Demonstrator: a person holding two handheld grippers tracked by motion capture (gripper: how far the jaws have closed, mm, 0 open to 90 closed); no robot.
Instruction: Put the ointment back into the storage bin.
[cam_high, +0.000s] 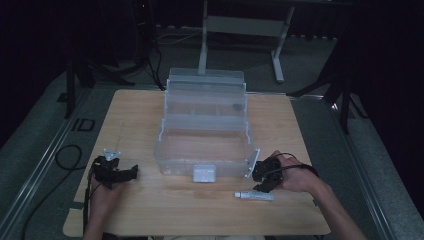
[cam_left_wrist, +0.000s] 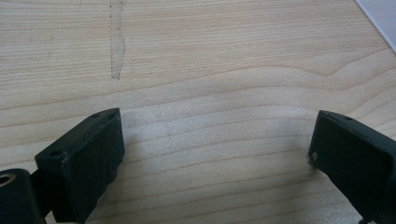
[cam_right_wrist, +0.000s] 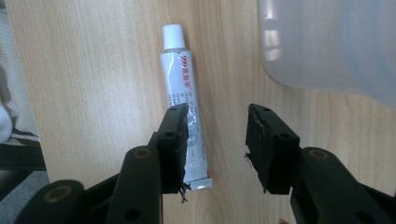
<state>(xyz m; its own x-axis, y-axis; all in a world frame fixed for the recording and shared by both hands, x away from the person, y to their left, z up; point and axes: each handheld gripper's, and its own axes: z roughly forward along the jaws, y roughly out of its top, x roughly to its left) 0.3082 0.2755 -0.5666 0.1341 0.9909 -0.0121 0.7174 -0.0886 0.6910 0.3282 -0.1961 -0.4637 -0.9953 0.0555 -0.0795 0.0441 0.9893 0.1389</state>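
A white glue tube (cam_high: 255, 196) with red print lies flat on the wooden table near the front right, its white cap pointing left. My right gripper (cam_high: 260, 181) hovers just over the tube's crimped end. In the right gripper view the tube (cam_right_wrist: 181, 88) passes under the left jaw while the right gripper (cam_right_wrist: 218, 112) stands open, with bare wood between the jaws. A clear plastic toolbox (cam_high: 205, 135) with stepped trays stands open mid-table. My left gripper (cam_high: 131, 172) is at the front left, and in its own view the left gripper (cam_left_wrist: 217, 126) is wide open over bare wood.
The toolbox's white latch (cam_high: 204, 173) faces the front edge, and its rounded corner (cam_right_wrist: 327, 42) lies close to the right gripper. The table (cam_high: 150, 210) has bare wood along the front and both sides. Stands and cables sit on the dark floor beyond.
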